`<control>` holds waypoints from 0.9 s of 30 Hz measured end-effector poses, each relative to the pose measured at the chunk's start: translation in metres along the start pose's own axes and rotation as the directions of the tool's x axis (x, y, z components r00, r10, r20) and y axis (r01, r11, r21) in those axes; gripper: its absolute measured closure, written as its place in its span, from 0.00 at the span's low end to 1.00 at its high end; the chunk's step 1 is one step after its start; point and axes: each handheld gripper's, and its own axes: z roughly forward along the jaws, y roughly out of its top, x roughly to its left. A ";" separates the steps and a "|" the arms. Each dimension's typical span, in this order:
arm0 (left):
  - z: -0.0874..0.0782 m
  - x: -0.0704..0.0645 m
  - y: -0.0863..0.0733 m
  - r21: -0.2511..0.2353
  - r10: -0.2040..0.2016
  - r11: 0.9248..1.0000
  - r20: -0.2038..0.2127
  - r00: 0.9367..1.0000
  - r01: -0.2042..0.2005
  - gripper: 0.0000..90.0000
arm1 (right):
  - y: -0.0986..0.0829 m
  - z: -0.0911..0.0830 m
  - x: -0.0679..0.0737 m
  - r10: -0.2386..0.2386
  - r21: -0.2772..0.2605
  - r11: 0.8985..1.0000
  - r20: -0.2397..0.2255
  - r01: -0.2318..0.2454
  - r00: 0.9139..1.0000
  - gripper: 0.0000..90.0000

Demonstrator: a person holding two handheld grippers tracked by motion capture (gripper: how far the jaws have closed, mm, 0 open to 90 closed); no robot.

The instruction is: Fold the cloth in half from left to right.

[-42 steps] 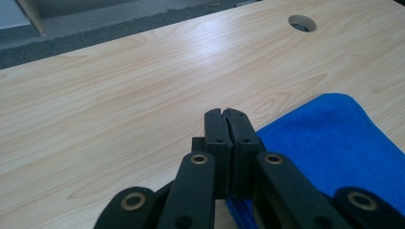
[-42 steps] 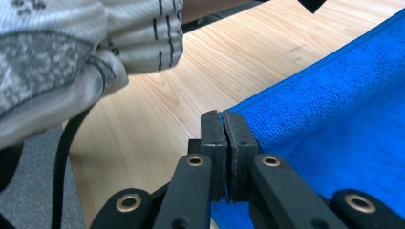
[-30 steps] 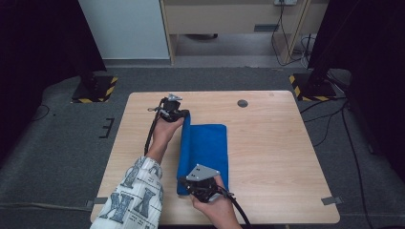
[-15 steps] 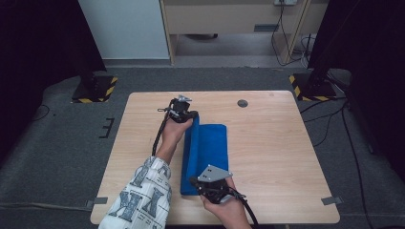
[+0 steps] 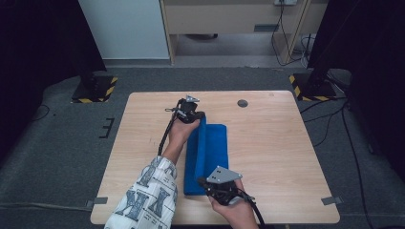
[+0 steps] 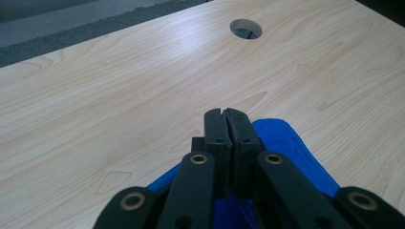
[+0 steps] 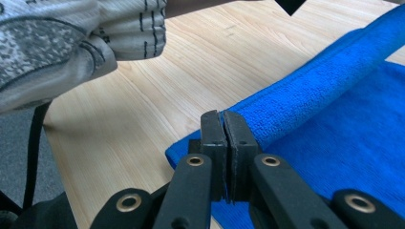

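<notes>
Both grippers, left gripper (image 5: 197,116) and right gripper (image 5: 204,182), are clamping the raised long edge of the blue microfibre towel (image 5: 217,152) mid-table on the pale wooden table (image 5: 286,157), apparently carrying the fold over evenly.

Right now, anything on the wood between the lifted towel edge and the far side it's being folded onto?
Nothing visible. Both grippers, left and right, are shut on the blue terry towel; its flat half and the light wooden table beyond are bare.
</notes>
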 end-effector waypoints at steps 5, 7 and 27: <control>0.007 -0.003 0.001 0.008 0.004 1.000 0.005 1.000 -0.004 0.98 | -0.006 -0.002 -0.006 0.009 0.010 1.000 0.008 -0.009 1.000 0.98; 0.011 -0.005 0.001 0.014 0.008 1.000 0.005 1.000 -0.008 0.98 | -0.009 -0.002 -0.008 0.009 0.018 1.000 0.009 -0.009 1.000 0.98; 0.034 -0.020 0.001 0.042 0.017 0.999 0.004 1.000 -0.017 0.98 | -0.030 -0.008 -0.024 0.035 0.041 0.998 0.039 -0.037 0.999 0.98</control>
